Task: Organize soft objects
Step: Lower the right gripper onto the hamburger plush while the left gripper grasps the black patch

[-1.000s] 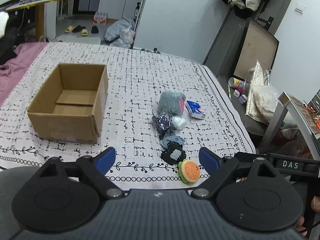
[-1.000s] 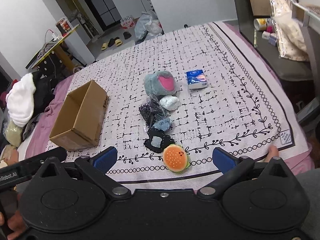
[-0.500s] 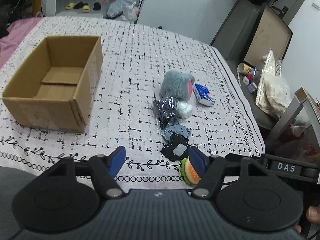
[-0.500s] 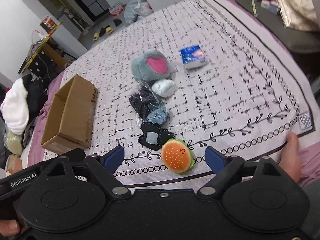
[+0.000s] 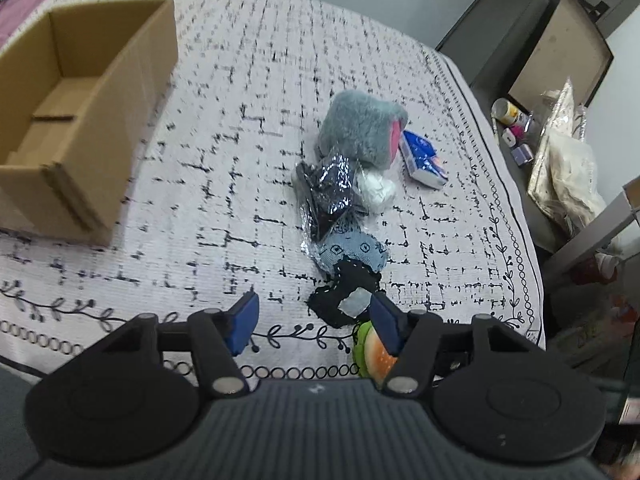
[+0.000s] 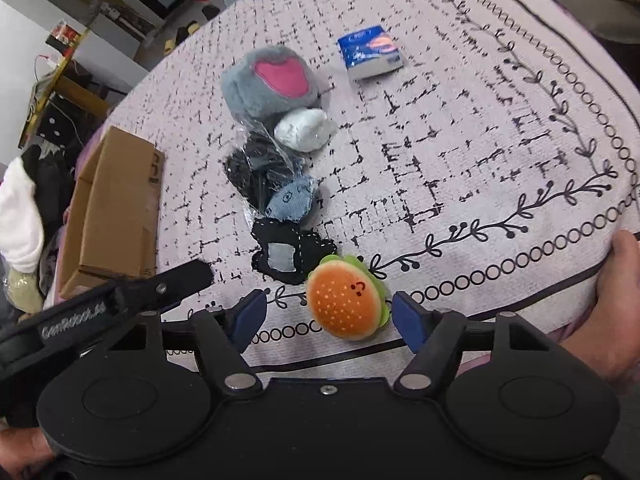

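Your right gripper [image 6: 329, 316] is over the plush hamburger [image 6: 347, 297] at the near edge of the bed [image 6: 500, 152], jaws closing with the toy sitting between them. The pads have not yet met its sides, so nothing is gripped. The bun faces up and the toy sits clear of its neighbours on the near side, which looks like why it is the easy first pick.

Your left gripper [image 5: 314, 325] is closing too, with only patterned bedspread between its fingers. The black fabric patch [image 5: 346, 294] lies just off its right pad, not held.

The rest of the soft things run away from you in a loose line: the black patch touching the hamburger, then a small blue denim piece [image 6: 291, 200], a dark item in a crinkly clear bag [image 6: 256, 168], a white bundle [image 6: 306, 129] and the grey plush with a pink patch [image 6: 268, 82]. A blue tissue pack [image 6: 370, 53] lies apart to the right.

The cardboard box [image 5: 86, 120] stands open on the left of the bed, well apart from the row. From what shows of its floor, it is empty, with only the bottom flaps visible, so it reads as the place where everything is meant to go. A bare hand [image 6: 616, 304] rests at the bed's right edge.
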Tool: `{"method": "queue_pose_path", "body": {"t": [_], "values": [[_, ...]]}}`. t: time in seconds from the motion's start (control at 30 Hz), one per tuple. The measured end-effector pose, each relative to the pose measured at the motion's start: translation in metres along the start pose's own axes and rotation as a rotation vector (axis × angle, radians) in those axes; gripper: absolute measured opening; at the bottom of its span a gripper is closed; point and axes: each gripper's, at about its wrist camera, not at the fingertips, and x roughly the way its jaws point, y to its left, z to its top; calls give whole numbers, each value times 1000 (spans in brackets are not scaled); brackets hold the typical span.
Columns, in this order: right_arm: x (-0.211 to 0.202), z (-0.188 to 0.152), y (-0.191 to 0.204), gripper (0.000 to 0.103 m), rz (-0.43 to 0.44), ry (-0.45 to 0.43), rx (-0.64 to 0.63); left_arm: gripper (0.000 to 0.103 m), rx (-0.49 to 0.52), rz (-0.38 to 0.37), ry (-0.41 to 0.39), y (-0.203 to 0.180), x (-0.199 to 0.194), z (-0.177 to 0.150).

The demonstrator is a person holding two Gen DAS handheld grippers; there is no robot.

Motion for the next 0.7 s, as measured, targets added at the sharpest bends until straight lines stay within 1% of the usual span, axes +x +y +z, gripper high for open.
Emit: {"method": "queue_pose_path", "body": {"t": [0.1, 0.2, 0.3, 0.37, 0.53, 0.57, 0.67, 0.7], "values": [[10, 3, 1, 68, -30, 14, -10, 61, -12, -7, 39, -1, 15, 6], [22, 6, 4, 68, -37, 43, -31, 61, -27, -19, 76, -3, 29, 12], [31, 7, 7, 68, -69, 60, -63, 61, -15, -28, 104, -7, 41, 17], [37, 9, 6, 68, -63, 77, -61, 61, -9, -39, 123, -11, 49, 20], [49, 14, 4, 68, -84, 97, -59, 61, 12, -50, 163, -19, 68, 20], [51, 14, 5, 66, -95, 100, -67, 61, 16, -53, 169, -21, 72, 19], [59, 15, 8, 55, -89, 123, -82, 60, 45, -53, 189, -25, 80, 18], [61, 15, 9, 53, -94, 125, -87, 57, 50, -45, 191, -26, 82, 18]]}}
